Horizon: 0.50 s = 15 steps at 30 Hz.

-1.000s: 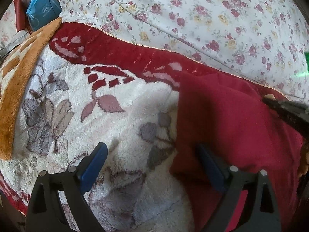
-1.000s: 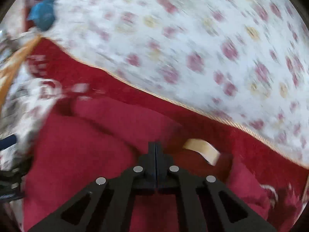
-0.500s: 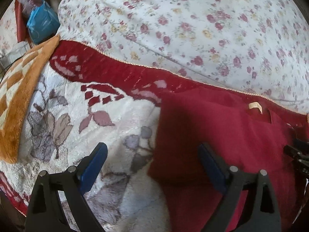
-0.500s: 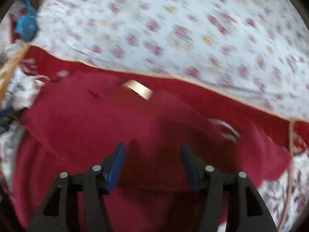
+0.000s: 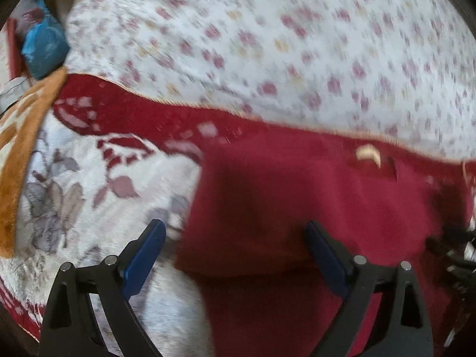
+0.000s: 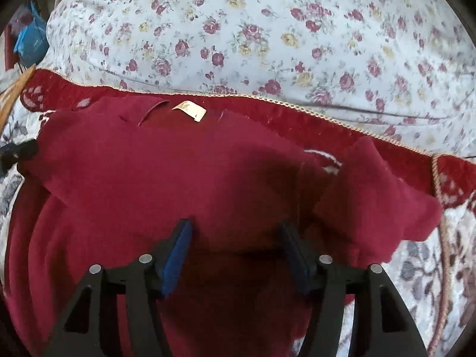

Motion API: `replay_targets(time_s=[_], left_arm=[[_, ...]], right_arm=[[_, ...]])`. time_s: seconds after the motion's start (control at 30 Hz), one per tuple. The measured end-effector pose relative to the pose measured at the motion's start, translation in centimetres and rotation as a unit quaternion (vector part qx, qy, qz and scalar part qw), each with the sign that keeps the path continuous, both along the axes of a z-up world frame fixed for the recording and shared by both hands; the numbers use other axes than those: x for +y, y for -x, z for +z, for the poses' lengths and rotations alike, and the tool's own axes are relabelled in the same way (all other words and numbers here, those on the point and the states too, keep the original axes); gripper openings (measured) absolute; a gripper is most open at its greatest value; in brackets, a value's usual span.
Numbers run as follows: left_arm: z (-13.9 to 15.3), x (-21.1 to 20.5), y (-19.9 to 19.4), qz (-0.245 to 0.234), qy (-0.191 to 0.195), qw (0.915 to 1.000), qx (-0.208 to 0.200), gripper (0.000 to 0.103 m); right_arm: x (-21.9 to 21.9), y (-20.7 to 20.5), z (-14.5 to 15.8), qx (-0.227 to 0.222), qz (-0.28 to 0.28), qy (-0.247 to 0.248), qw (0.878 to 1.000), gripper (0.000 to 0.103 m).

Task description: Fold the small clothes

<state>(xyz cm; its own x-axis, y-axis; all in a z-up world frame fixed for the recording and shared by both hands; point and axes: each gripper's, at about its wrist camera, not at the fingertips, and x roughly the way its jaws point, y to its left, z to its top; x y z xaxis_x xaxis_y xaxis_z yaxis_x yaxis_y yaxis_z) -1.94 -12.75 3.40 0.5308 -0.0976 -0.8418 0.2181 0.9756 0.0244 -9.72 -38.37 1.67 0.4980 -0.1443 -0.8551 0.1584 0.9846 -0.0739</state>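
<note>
A dark red garment (image 6: 178, 172) lies on the plush blanket, its neck label (image 6: 190, 110) at the far edge and one sleeve (image 6: 372, 196) sticking out to the right. My right gripper (image 6: 235, 224) hovers over the garment's middle. Its jaws are opening, and the cloth lies below them, not pinched. My left gripper (image 5: 233, 224) stands open above the garment's (image 5: 297, 193) left edge, with nothing held between its blue pads (image 5: 145, 253). The left wrist view is blurred. Each gripper shows at the edge of the other's view: the left gripper (image 6: 17, 151), the right gripper (image 5: 452, 247).
The plush blanket (image 5: 104, 178) is white with grey leaves and a red border. A flowered bedsheet (image 6: 267, 29) rises behind it. An orange blanket (image 5: 17, 163) lies at the far left, with a blue bag (image 5: 44, 47) beyond it.
My right gripper was shut on the red cloth near the label; it has opened, let go and drawn back. The left gripper has shifted right, further over the garment.
</note>
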Motion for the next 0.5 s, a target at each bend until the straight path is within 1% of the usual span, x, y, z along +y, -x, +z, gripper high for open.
replay_targets(time_s=[0.07, 0.1, 0.17, 0.2, 0.27, 0.33, 0.37, 0.4, 0.43, 0.5], left_arm=[[-1.1, -0.5, -0.2, -0.003, -0.012, 0.9998, 0.015, 0.095], [-1.3, -0.7, -0.2, 0.0, -0.02, 0.9998, 0.007, 0.097], [-1.4, -0.7, -0.2, 0.003, -0.019, 0.9998, 0.008, 0.097], [-1.3, -0.5, -0.2, 0.005, -0.013, 0.9998, 0.011, 0.097], [-1.1, -0.4, -0.3, 0.008, -0.006, 0.9999, 0.014, 0.097], [-1.0, -0.3, -0.2, 0.011, 0.001, 0.9998, 0.015, 0.097], [-0.9, -0.2, -0.2, 0.011, 0.002, 0.9998, 0.015, 0.097], [-0.9, -0.3, -0.2, 0.011, 0.003, 0.9998, 0.015, 0.097], [-0.8, -0.2, -0.2, 0.012, 0.004, 0.9998, 0.015, 0.097], [-0.8, -0.3, -0.3, 0.014, 0.005, 0.9998, 0.015, 0.097]], right_arm=[[-0.2, 1.0, 1.5, -0.011, 0.008, -0.025, 1.0, 0.066], [-0.6, 1.4, 2.1, -0.018, 0.009, -0.034, 0.999, 0.066], [-2.0, 2.9, 4.2, -0.045, 0.003, -0.063, 0.997, 0.067], [-2.8, 3.3, 5.1, -0.057, -0.006, -0.07, 0.996, 0.069], [-5.5, 4.4, 7.0, -0.082, -0.041, -0.06, 0.994, 0.078], [-8.5, 5.1, 7.9, -0.095, -0.082, -0.041, 0.991, 0.083], [-10.4, 5.4, 8.0, -0.093, -0.111, -0.037, 0.989, 0.083], [-12.0, 5.5, 7.9, -0.088, -0.134, -0.041, 0.986, 0.083], [-14.0, 5.3, 7.6, -0.083, -0.159, -0.054, 0.982, 0.083], [-16.3, 4.6, 7.0, -0.075, -0.186, -0.079, 0.977, 0.083]])
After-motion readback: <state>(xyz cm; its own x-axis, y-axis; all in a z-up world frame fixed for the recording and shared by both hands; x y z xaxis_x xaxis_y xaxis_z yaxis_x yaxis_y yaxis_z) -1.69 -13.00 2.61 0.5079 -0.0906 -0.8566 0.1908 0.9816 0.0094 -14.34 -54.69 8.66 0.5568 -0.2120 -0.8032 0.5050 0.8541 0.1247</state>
